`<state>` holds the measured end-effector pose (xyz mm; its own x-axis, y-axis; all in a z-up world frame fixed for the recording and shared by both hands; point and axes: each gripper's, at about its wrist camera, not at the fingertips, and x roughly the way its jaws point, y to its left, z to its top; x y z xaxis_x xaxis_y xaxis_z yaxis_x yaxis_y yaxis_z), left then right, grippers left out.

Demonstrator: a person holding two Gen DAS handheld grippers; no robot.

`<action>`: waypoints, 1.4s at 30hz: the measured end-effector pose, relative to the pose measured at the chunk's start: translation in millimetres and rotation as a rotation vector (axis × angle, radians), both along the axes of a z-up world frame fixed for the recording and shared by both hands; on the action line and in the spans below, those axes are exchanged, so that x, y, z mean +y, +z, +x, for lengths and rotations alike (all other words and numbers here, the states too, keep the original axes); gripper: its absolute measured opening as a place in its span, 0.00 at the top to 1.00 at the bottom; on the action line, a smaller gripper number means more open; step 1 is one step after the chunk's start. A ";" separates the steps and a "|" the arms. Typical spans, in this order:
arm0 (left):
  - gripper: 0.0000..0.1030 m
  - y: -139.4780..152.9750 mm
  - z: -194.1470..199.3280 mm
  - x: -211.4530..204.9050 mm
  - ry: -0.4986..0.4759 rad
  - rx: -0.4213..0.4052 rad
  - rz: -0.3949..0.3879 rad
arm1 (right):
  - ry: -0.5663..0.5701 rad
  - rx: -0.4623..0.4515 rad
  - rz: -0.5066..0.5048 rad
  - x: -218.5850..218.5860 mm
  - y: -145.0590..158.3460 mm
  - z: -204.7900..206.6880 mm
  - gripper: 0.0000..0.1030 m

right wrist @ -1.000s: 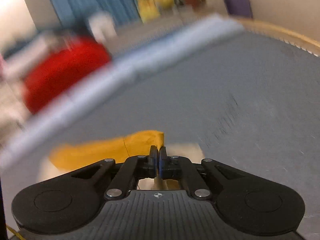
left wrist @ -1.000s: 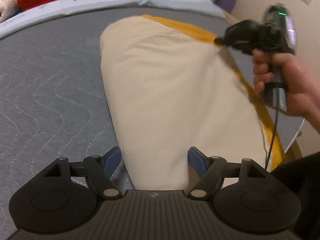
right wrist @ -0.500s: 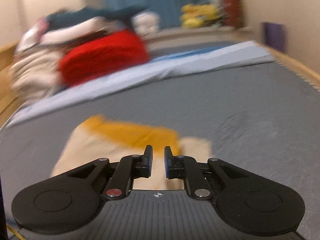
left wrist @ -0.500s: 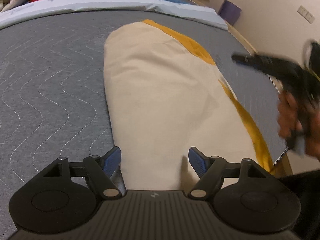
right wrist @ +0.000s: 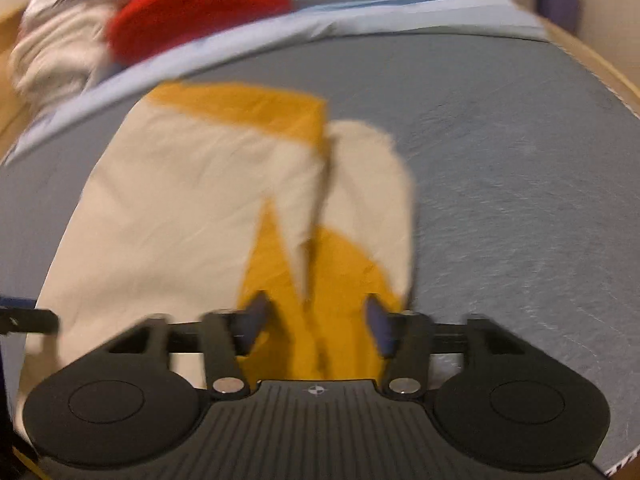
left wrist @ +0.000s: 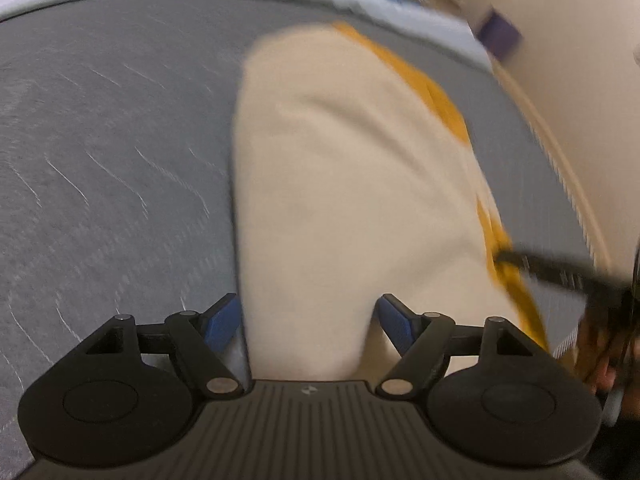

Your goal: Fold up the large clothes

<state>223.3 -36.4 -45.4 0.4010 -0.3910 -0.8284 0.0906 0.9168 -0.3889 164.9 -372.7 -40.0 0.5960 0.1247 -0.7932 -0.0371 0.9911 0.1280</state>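
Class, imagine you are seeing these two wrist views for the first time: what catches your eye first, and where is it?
The cream and mustard-yellow garment stands out, lying partly folded in the middle of the grey quilted mattress. Behind it, at the far edge of the bed, a bright red blanket sits among piled laundry. Both grippers hang open over the near end of the cloth, the left gripper and the right gripper.

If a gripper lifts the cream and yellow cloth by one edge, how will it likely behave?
Likely floppy: the cloth lies flat in soft folds on the bed. Probably light, since its layers look thin. The rest would likely drag and unfold.
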 end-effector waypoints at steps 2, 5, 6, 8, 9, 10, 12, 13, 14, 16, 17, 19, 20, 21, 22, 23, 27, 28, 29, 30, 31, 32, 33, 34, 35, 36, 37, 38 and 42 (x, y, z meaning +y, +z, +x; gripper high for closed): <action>0.21 -4.3 15.5 12.3 0.057 0.028 -0.048 | -0.055 0.035 0.046 -10.6 -5.8 6.5 0.27; 0.13 -21.9 38.8 20.6 0.101 0.110 -0.129 | -0.067 0.122 0.114 -18.8 -27.0 13.4 0.26; 0.11 -28.7 46.1 22.1 0.106 0.132 -0.158 | -0.078 0.139 0.136 -21.9 -31.8 15.7 0.24; 0.10 -44.5 60.9 21.2 0.116 0.182 -0.220 | -0.096 0.164 0.176 -26.7 -38.0 18.5 0.21; 0.10 -51.7 70.1 19.3 0.121 0.203 -0.245 | -0.100 0.174 0.199 -29.0 -41.4 21.4 0.21; 0.10 -59.0 77.2 17.3 0.126 0.217 -0.265 | -0.103 0.183 0.219 -30.9 -44.7 24.1 0.21; 0.08 -70.8 86.7 11.9 0.125 0.228 -0.302 | -0.110 0.190 0.246 -31.8 -46.8 28.7 0.21; 0.06 -75.5 91.7 7.2 0.122 0.225 -0.313 | -0.108 0.190 0.250 -28.1 -48.9 32.1 0.21; 0.04 -80.3 96.0 2.5 0.116 0.215 -0.316 | -0.104 0.188 0.253 -26.8 -48.9 32.4 0.21; 0.04 -82.8 102.9 -7.4 0.107 0.168 -0.305 | -0.090 0.182 0.251 -21.5 -47.5 36.4 0.23; 0.05 -82.2 104.3 -11.2 0.110 0.145 -0.297 | -0.086 0.178 0.246 -18.7 -48.5 42.0 0.26; 0.20 -80.1 104.7 -14.8 0.125 0.115 -0.282 | -0.077 0.162 0.240 -13.9 -47.7 45.1 0.45; 0.25 -76.8 105.0 -14.9 0.128 0.100 -0.272 | -0.074 0.144 0.245 -11.3 -45.6 45.1 0.61; 0.36 -72.8 105.5 -15.3 0.126 0.083 -0.268 | -0.075 0.127 0.240 -7.5 -42.2 45.4 0.63; 0.45 -66.3 105.7 -14.0 0.121 0.063 -0.264 | -0.071 0.113 0.230 -4.3 -38.7 44.6 0.70; 0.49 -56.3 106.8 -13.0 0.110 0.029 -0.256 | -0.065 0.097 0.224 0.1 -36.6 47.0 0.77; 0.52 -21.3 109.9 10.2 0.111 -0.078 -0.200 | -0.041 0.015 0.278 21.8 -23.9 60.3 0.89; 0.52 -13.5 112.6 20.9 0.123 -0.100 -0.176 | -0.021 -0.011 0.288 30.5 -19.7 63.6 0.92; 0.52 -7.6 115.1 32.7 0.140 -0.115 -0.156 | 0.003 -0.040 0.293 42.3 -15.3 68.4 0.93; 0.51 -3.2 117.7 45.4 0.161 -0.122 -0.145 | 0.030 -0.068 0.300 55.5 -11.0 73.4 0.93; 0.48 0.5 119.9 57.8 0.182 -0.125 -0.135 | 0.053 -0.090 0.306 67.2 -7.6 77.6 0.93; 0.46 3.3 122.7 69.6 0.201 -0.125 -0.119 | 0.076 -0.113 0.309 80.5 -4.7 81.9 0.93; 0.38 4.3 126.2 81.9 0.219 -0.124 -0.089 | 0.095 -0.129 0.302 93.6 -3.4 86.1 0.93; 0.32 4.2 129.8 91.4 0.236 -0.120 -0.055 | 0.104 -0.129 0.290 103.8 -4.7 90.3 0.93; 0.32 1.4 133.4 101.5 0.258 -0.105 -0.016 | 0.110 -0.116 0.272 113.8 -8.2 95.2 0.93; 0.32 -2.9 135.6 111.5 0.283 -0.077 -0.002 | 0.110 -0.096 0.250 122.0 -12.9 99.8 0.93; 0.32 -6.5 137.1 119.5 0.313 -0.045 0.004 | 0.103 -0.078 0.233 127.8 -17.2 103.6 0.93; 0.32 -8.2 136.5 126.4 0.332 -0.028 0.022 | 0.089 -0.060 0.210 131.6 -22.3 107.9 0.93; 0.29 21.8 116.2 128.8 0.252 -0.185 0.202 | 0.040 -0.009 0.179 135.3 -32.5 116.9 0.93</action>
<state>339.5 92.3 -23.6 0.6141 -0.0971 -0.7832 -0.0964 0.9758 -0.1965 281.9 -237.4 -72.5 0.5943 0.2872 -0.7512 -0.0783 0.9503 0.3014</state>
